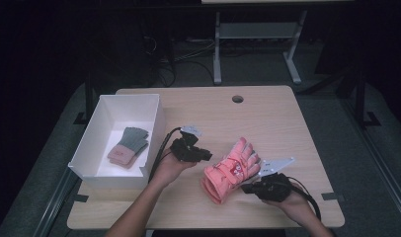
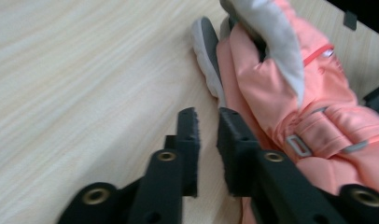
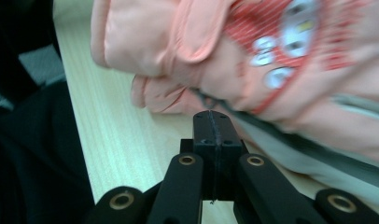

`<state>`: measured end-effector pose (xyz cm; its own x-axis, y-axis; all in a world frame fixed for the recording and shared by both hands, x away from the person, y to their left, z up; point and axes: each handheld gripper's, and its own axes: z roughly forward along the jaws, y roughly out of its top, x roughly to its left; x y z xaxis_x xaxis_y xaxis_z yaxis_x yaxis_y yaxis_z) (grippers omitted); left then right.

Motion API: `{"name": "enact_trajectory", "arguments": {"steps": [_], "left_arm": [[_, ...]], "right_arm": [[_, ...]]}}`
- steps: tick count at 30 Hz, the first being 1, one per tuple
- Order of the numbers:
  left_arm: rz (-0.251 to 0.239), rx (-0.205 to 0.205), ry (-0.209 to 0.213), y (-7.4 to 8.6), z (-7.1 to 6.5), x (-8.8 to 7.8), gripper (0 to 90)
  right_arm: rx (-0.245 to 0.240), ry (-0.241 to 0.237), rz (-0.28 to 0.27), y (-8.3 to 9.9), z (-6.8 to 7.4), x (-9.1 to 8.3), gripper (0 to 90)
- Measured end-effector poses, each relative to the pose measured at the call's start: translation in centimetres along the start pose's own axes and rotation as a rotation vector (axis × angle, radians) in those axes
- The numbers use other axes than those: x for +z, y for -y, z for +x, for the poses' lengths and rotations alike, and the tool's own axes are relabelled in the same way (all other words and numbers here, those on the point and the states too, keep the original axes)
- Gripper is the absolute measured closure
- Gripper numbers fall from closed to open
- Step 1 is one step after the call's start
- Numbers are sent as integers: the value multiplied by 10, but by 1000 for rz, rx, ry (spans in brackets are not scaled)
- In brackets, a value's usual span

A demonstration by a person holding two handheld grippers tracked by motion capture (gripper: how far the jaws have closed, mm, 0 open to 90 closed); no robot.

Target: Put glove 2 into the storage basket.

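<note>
Jaws of the left gripper (image 2: 207, 135) stood slightly apart, empty; right gripper (image 3: 212, 130) was closed; regripping the pink glove (image 1: 231, 169), centre frame, needed its cuff squarely between the pads

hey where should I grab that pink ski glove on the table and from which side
Probably the cuff end of the pink ski glove. It lies flat on the table, fingers pointing away from the person, the wide cuff nearest the front edge. That edge looks thick and open enough for jaws to pinch. The left gripper, slightly open beside the glove, could come in level from that side.
</note>
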<state>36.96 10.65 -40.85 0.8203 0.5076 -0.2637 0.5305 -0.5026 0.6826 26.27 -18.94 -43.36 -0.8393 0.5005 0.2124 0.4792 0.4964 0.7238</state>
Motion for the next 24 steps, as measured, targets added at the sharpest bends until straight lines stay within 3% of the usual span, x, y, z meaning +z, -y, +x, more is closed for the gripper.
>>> {"name": "enact_trajectory", "arguments": {"steps": [1,2,3,7,11,19,24], "left_arm": [[0,0,0,0,0,0,665],[-2,4,-4,-1,-1,-2,665],[-17,6,5,-4,-4,-5,605],[-42,26,1,-11,-9,-13,488],[-55,35,14,-14,-12,-17,407],[-20,73,50,-15,-17,-10,315],[-4,90,69,-21,-23,-3,250]], "right_arm": [[0,0,0,0,0,0,900],[6,22,-38,-1,-3,-8,900],[8,42,-73,-3,-6,-13,900],[16,94,-135,-14,-13,-15,900],[14,117,-117,-19,-18,-6,900],[23,147,-25,-13,-22,19,900],[23,154,-10,-11,-22,26,900]]}}
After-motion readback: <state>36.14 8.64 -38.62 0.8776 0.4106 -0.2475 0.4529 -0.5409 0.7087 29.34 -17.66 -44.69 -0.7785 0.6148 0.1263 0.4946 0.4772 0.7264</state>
